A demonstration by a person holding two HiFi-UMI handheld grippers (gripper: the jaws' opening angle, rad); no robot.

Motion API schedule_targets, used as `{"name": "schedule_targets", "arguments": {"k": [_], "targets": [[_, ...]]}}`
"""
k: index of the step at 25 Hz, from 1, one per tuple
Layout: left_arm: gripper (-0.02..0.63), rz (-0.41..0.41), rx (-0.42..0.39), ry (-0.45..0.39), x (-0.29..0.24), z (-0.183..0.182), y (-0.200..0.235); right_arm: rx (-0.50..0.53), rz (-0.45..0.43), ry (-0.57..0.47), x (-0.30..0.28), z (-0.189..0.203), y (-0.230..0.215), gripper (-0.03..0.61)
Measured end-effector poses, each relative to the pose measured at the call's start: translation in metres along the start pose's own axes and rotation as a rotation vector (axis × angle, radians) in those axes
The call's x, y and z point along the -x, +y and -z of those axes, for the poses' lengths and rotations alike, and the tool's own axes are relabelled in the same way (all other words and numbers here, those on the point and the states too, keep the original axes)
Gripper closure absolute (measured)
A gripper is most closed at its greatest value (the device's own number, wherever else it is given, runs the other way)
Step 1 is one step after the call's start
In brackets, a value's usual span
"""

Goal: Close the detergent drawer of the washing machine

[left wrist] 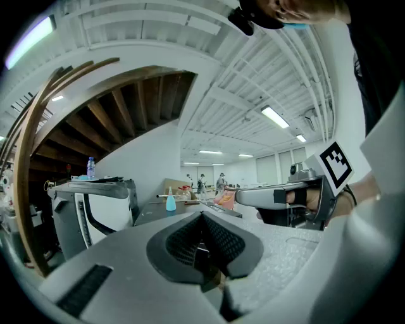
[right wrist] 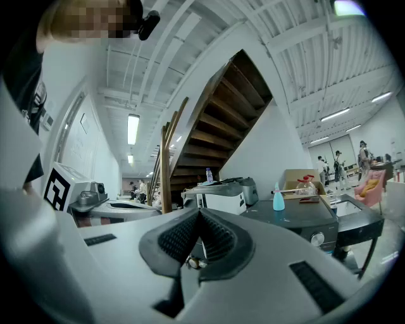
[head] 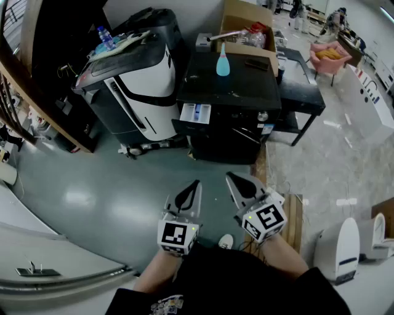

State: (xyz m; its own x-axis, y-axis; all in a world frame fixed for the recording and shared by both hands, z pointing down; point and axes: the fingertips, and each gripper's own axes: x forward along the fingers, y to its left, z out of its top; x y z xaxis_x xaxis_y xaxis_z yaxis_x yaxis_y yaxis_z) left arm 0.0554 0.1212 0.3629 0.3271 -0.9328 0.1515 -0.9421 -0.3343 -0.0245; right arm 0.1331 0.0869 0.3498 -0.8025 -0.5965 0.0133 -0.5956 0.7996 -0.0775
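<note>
left gripper and right gripper at 6 o'clock, side by side, both jaws closed on nothing. bare floor ahead, unobstructed. drawer at 12 o'clock, well apart, pulled out of the washer front, long axis 12-to-6, open end toward the grippers. bottle upright on the washer. box behind. white machine at 10 o'clock.

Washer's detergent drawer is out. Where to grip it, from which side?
Take the detergent drawer by its front panel, coming from the front of the washing machine. It juts straight out at the front's left, compartments open upward, so a flat push on that panel probably suffices.
</note>
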Motion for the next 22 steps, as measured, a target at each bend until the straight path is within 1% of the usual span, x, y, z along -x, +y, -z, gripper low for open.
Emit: {"name": "schedule_targets", "arguments": {"k": [3, 7, 15, 19, 22], "targets": [[0.611, -0.007, -0.017, -0.035, -0.001, -0.005, 0.001, -0.002, -0.001, 0.003, 0.001, 0.001, 0.000, 0.581], [0.611, -0.004, 0.011, -0.003, 0.000, -0.001, -0.002, -0.013, -0.003, -0.009, 0.003, -0.001, -0.001, 0.580], [0.611, -0.015, -0.014, -0.044, -0.006, -0.009, -0.001, -0.024, -0.003, -0.033, 0.006, -0.006, -0.010, 0.580], [0.611, -0.015, -0.002, -0.034, -0.009, -0.010, -0.006, -0.032, -0.003, -0.044, 0.009, -0.008, -0.016, 0.580], [0.611, -0.015, -0.008, -0.025, -0.013, -0.010, -0.009, -0.039, -0.005, -0.054, 0.011, -0.009, -0.023, 0.580]]}}
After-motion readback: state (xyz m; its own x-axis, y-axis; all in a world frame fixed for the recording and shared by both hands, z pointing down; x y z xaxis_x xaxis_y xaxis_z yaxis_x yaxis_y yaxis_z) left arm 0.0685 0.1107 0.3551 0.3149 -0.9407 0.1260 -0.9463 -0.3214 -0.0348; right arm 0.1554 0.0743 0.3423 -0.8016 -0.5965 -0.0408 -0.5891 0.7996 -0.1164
